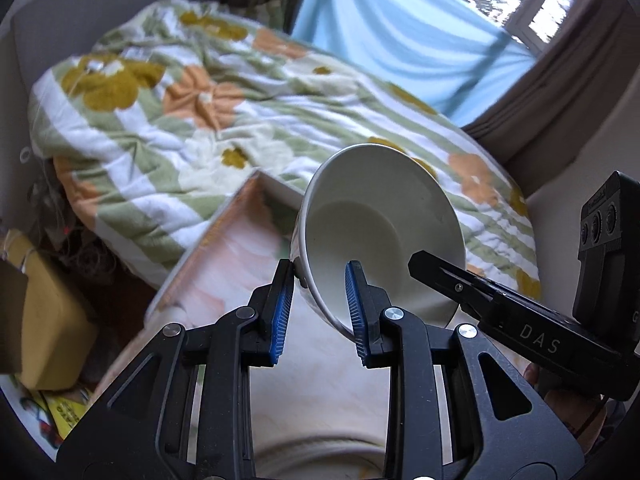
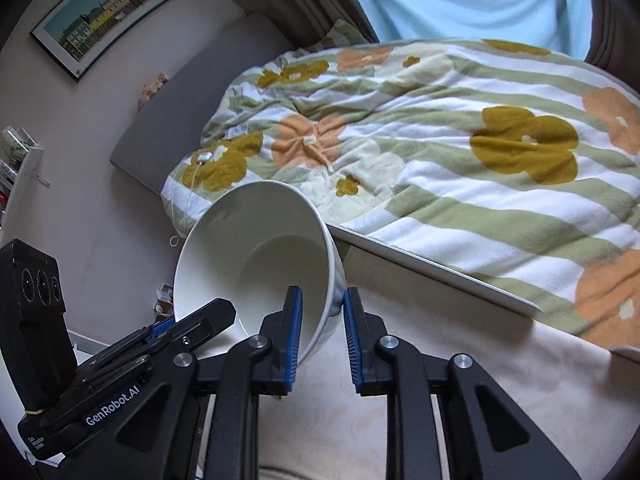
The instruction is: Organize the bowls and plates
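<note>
Left tongs [image 1: 320,304]: blue-padded jaws pinching the rim of a white bowl [image 1: 380,232], one pad outside the wall, one inside. Right tongs [image 2: 319,328]: likewise pinching the opposite side of the same bowl's [image 2: 256,264] rim, one pad within, one without. Bowl: held tilted in the air between both tongs, mouth turned toward the cameras, inside bare.

Table [image 2: 460,360]: pale, faint floral pattern, lying below the bowl; its far edge runs just beside the bed [image 2: 440,140], its left corner near the bowl's rim in the left wrist view. Room to the right of the bowl over the table is open.

Bed: covered by a quilt with green and white stripes and orange and mustard flowers. Behind it, a light blue cloth [image 1: 400,40] over the window, brown curtains at the sides. Framed picture [image 2: 112,12] of buildings on the wall. Yellow box [image 1: 44,320] on the floor beside the bed.

Writing: "GenRobot.AI" on the left tongs' body in the right wrist view; "DAS" on the right tongs in the left wrist view.
</note>
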`<state>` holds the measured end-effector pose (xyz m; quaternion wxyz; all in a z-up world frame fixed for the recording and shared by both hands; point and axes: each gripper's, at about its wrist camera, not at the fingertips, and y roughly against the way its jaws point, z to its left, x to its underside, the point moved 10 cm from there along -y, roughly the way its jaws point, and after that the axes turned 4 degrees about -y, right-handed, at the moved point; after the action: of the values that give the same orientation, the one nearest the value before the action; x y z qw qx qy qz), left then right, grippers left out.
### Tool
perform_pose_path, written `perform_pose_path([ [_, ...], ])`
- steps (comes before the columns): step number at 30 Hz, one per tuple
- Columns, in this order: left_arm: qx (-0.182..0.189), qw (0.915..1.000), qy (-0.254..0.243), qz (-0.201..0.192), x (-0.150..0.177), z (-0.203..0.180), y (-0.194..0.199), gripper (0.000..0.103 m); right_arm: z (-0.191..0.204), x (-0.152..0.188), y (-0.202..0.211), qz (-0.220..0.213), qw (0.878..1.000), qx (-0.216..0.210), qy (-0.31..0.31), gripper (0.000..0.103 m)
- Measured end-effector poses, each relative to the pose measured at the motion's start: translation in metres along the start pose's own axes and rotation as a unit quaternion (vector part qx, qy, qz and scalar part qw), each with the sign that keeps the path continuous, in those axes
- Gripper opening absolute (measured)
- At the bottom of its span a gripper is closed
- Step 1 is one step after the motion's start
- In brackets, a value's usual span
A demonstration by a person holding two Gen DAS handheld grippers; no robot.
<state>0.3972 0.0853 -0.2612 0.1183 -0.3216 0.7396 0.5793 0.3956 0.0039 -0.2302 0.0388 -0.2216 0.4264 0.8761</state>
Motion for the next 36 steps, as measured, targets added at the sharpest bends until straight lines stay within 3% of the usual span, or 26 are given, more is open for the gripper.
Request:
perform_pose_path([
  [10,0.042,0.9967,-0.068,-0.013,0.062,-0.134,0.081,0.024,-0.039,0.055,0.150,-0.067,0.997,0.028,-0.021,0.019],
  [19,0.097,0.9891,-0.107,0.029,0.158,-0.251,0.109,0.024,-0.104,0.127,0.253,-0.091,0.991,0.081,-0.062,0.019],
  [27,0.116,0.9770,-0.149,0.098,0.231,-0.306,0.092,0.024,-0.166,0.192,0.288,-0.080,0.981,0.116,-0.130,0.019],
  [36,0.097,0.9651,-0.178,0.165,0.288,-0.306,0.057,0.024,-0.212,0.251,0.266,-0.044,0.973,0.137,-0.181,0.019],
])
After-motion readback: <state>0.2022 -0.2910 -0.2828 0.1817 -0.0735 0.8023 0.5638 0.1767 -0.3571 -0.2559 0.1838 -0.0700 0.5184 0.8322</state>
